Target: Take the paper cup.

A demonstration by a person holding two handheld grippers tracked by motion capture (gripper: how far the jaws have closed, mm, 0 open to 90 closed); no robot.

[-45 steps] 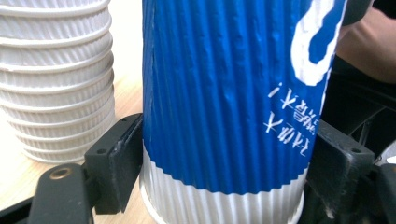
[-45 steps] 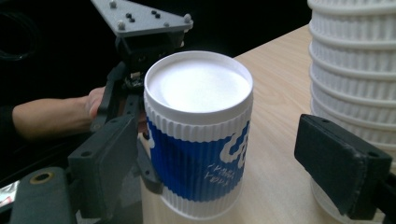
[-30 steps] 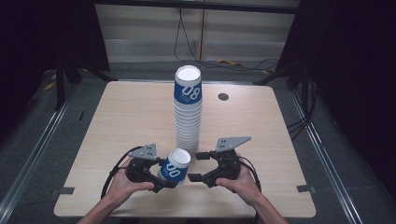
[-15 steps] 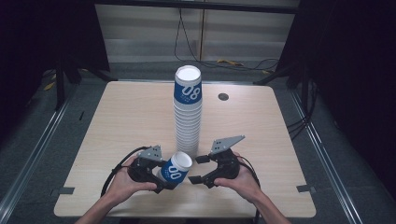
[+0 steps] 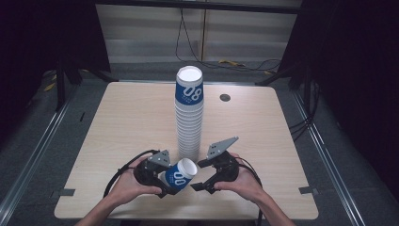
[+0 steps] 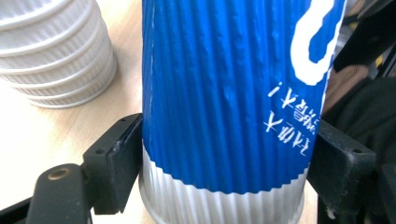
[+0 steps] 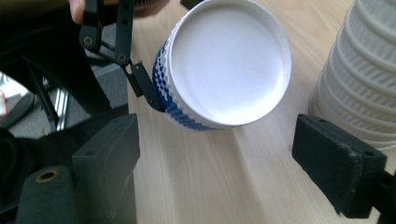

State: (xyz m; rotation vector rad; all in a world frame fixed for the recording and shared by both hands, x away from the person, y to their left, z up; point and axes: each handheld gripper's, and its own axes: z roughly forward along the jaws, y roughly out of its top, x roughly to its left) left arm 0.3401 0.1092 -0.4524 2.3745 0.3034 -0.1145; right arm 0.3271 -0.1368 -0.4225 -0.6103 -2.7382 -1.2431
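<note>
Fingers of my left gripper (image 5: 165, 184) pinch the blue cup (image 5: 179, 173) near its base, its long axis tipped so the open mouth faces my right gripper (image 5: 200, 176), whose wide, just-reopened fingers (image 7: 338, 161) wait empty just beyond the rim.

In the left gripper view, the blue-and-white ribbed paper cup (image 6: 224, 107) is cut off at the top edge, so its rim cannot be seen, and its white lettering is only partly legible. The tall stack of white ribbed paper cups (image 7: 359, 79) is cropped at the right edge of the right gripper view. In the high view, the small dark round mark (image 5: 225, 97) on the light wooden table (image 5: 117, 117) is too small to identify.
</note>
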